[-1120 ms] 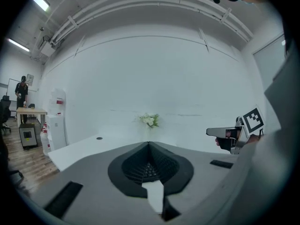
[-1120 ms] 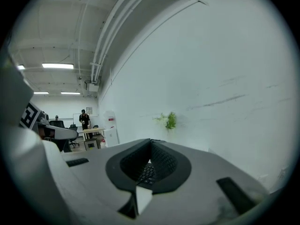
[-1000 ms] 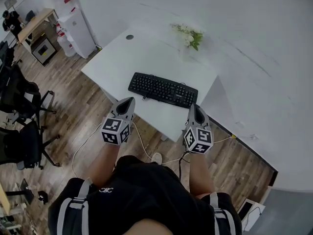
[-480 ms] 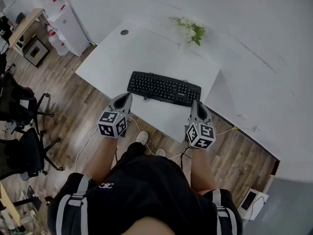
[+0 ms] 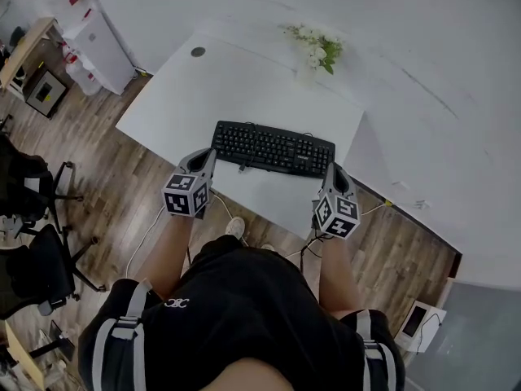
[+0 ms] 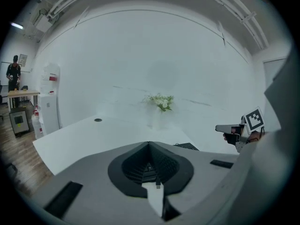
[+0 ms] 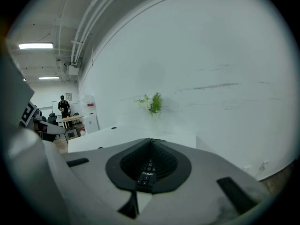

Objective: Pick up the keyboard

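A black keyboard (image 5: 273, 148) lies near the front edge of the white desk (image 5: 244, 88). My left gripper (image 5: 209, 155) is shut and empty, with its tip just off the keyboard's left end. At the keyboard's right end is my right gripper (image 5: 331, 170), also shut and holding nothing. In the left gripper view the closed jaws (image 6: 149, 145) point over the desk, a corner of the keyboard (image 6: 187, 146) shows past them, and the right gripper (image 6: 233, 129) appears at the right. In the right gripper view, keyboard keys (image 7: 146, 170) show in the hollow behind the closed jaws (image 7: 151, 140).
White flowers (image 5: 317, 51) stand at the desk's back edge, and a round cable hole (image 5: 198, 52) lies at its far left. A white cabinet (image 5: 89, 35) and office chairs (image 5: 32, 259) stand to the left. A cable (image 5: 146, 235) runs over the wooden floor.
Both grippers have moved forward and down toward the keyboard's two ends. Both stay shut. The keyboard has not moved.
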A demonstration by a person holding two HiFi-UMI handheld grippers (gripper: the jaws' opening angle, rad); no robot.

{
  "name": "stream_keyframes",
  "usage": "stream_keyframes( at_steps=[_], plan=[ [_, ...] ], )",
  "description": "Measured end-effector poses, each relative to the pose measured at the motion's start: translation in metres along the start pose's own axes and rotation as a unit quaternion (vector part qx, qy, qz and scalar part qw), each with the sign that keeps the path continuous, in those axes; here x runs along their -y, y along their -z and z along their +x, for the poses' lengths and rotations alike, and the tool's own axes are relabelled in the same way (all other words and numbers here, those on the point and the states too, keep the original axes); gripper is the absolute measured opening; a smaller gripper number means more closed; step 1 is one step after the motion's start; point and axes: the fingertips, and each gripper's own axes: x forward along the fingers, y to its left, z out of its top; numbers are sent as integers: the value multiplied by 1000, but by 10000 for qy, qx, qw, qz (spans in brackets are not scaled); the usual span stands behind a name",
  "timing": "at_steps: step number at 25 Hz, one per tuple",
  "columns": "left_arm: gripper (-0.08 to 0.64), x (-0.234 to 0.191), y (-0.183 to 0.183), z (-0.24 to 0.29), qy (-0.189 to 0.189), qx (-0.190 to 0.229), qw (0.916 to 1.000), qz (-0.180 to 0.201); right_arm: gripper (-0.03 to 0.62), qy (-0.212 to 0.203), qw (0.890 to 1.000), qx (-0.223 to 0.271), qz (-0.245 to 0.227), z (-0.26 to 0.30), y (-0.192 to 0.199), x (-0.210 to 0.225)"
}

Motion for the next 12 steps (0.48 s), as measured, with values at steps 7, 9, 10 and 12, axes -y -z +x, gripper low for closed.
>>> stream_keyframes(
  at_steps=[7, 9, 10, 12],
  plan=[
    [2, -28, 13, 21, -141, -282, 9994, -107, 5, 239, 9993, -280, -74, 11, 18, 21],
    [19, -32, 14, 25, -180, -306, 9993, -138, 6, 336, 9990, -302, -21, 14, 21, 28],
    [100, -33, 14, 27, -186, -310, 9992, -147, 27, 347, 9989, -308, 12, 16, 22, 31],
    [222, -36, 15, 31, -188, -322, 9992, -155, 160, 250, 9990, -346, 95, 21, 25, 34]
  ],
)
